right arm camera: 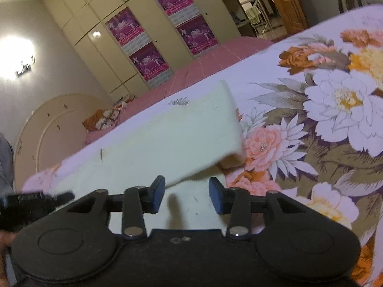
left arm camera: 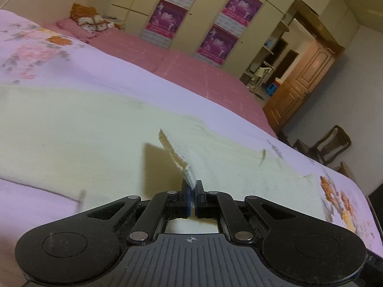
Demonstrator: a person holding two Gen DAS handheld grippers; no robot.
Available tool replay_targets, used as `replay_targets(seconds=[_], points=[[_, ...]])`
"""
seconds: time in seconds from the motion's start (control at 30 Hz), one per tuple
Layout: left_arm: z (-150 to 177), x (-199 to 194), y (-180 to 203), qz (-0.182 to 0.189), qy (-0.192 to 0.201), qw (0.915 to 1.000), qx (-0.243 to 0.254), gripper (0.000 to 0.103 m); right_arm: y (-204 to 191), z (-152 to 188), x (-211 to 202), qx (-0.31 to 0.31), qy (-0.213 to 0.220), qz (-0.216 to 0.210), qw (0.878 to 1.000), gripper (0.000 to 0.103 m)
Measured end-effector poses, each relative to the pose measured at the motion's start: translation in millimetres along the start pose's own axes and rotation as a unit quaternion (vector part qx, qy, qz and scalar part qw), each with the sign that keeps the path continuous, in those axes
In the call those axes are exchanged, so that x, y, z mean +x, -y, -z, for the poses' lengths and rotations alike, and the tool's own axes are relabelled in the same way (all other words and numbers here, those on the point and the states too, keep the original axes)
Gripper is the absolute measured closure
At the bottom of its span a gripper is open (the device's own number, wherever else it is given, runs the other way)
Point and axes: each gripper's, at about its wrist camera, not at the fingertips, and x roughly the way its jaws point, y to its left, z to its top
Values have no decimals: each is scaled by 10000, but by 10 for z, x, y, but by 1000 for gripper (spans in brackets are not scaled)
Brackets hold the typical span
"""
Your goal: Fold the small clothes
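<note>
Cream-coloured knit cloth [left arm camera: 100, 129] is spread across the floral bedsheet [left arm camera: 38, 45], and from the left wrist camera it fills most of what's ahead, with its long axis running roughly left to right across the view and tilted like the bed. The left gripper [left arm camera: 193, 192] has its fingers pinched together on a ribbed corner of that cloth, and that corner stands up off the rest of the fabric and throws a shadow just to its left, so the grip is on the near edge and the bulk of the garment lies forward and to both sides of it. Over on the right wrist camera, the same cloth [right arm camera: 167, 141] shows one end lifted and curling over, hanging above the sheet [right arm camera: 323, 124], while its lower layer lies flat right in front of the tool. The right gripper [right arm camera: 186, 196] has its blue pads spread well apart with nothing between them, and the raised edge sits just ahead of and slightly above the gap. So my read is that the left hand already has its corner, and the right one is the free hand nearest the floating edge; it would need to go forward and a touch up to catch it. Bit of motion blur on the fabric, so I can't tell exact folds.
</note>
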Motion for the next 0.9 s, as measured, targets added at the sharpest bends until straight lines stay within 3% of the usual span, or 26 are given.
replay_targets(seconds=[0.2, 0.47, 0.6, 0.73, 0.9], points=[[4, -120, -356, -215, 118, 9995, -200, 100, 30, -72, 56, 183, -34, -78, 9998, 59], [48, -63, -454, -248, 13, 9995, -183, 100, 185, -94, 177, 842, -50, -232, 9962, 61], [101, -88, -491, -268, 68, 9993, -266, 100, 250, -113, 227, 1044, -24, -205, 9943, 70], [162, -152, -560, -268, 126, 9991, -318, 100, 243, -125, 272, 896, -58, 14, 9960, 95], [195, -207, -577, -226, 176, 9989, -359, 100, 240, -147, 262, 711, -59, 47, 9974, 99]])
